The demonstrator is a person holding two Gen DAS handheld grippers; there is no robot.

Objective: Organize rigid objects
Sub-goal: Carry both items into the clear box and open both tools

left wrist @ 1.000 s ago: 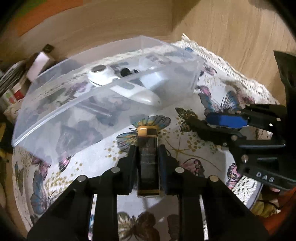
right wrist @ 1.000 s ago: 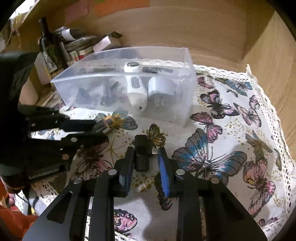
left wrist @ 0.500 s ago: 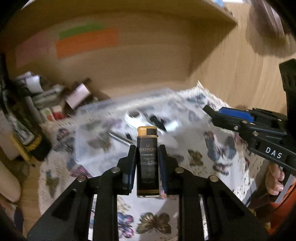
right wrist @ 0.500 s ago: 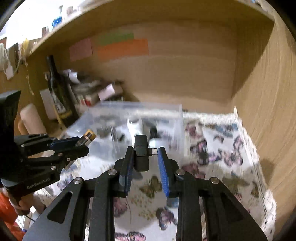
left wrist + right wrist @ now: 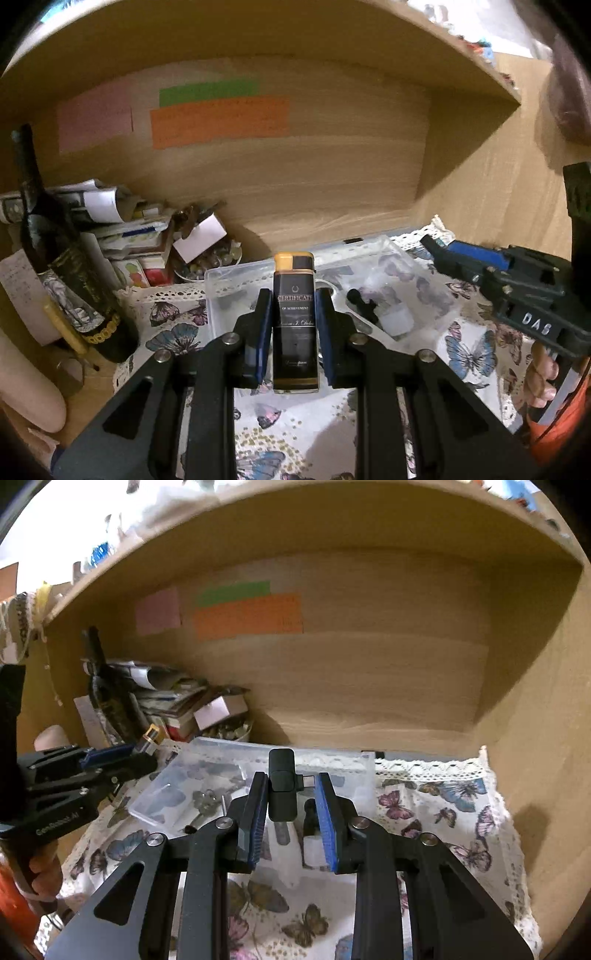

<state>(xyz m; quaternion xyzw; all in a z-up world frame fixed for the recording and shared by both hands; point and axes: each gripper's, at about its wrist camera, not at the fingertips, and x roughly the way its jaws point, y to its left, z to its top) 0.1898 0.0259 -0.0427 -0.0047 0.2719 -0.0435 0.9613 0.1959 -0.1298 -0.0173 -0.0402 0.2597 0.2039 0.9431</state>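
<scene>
Lighter (image 5: 295, 321), black with a gold cap, stands upright clamped in the left tongs (image 5: 294, 314) above the clear bin (image 5: 413, 258); right tongs (image 5: 291, 805) pinch a small black adapter (image 5: 281, 784) over the butterfly-print tablecloth (image 5: 436, 805).

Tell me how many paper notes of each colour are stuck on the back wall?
Pink note: 1
Green note: 1
Orange note: 1
Total: 3
</scene>
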